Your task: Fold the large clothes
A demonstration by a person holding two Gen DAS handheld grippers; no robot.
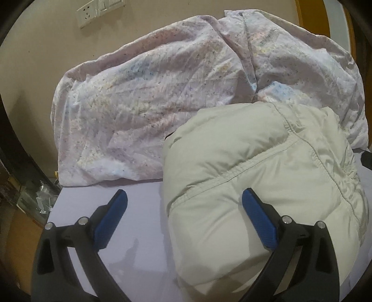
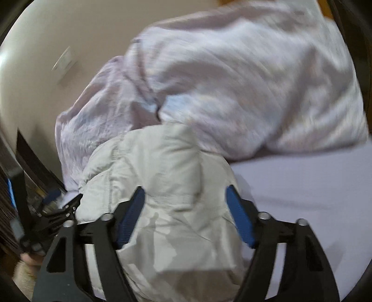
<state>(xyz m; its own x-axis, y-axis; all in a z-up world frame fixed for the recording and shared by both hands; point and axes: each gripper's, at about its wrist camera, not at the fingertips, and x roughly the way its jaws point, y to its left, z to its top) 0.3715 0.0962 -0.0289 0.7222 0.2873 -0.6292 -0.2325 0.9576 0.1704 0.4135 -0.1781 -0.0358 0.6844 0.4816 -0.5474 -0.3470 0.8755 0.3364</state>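
Observation:
A pale grey-green puffer jacket (image 1: 267, 185) lies bundled in a thick fold on the lavender bed sheet (image 1: 130, 232). My left gripper (image 1: 184, 195) is open; its right finger rests over the jacket's near edge and its left finger is over bare sheet. In the right wrist view, which is blurred, the jacket (image 2: 162, 185) lies between and below the fingers of my open right gripper (image 2: 184, 192). The left gripper (image 2: 58, 206) shows at the far left of that view, beside the jacket. Neither gripper holds anything.
A crumpled lilac floral quilt (image 1: 162, 97) is heaped behind the jacket against the beige wall, also in the right wrist view (image 2: 244, 81). A wall socket (image 1: 88, 15) is above it. The bed's left edge drops to clutter on the floor (image 1: 34, 199).

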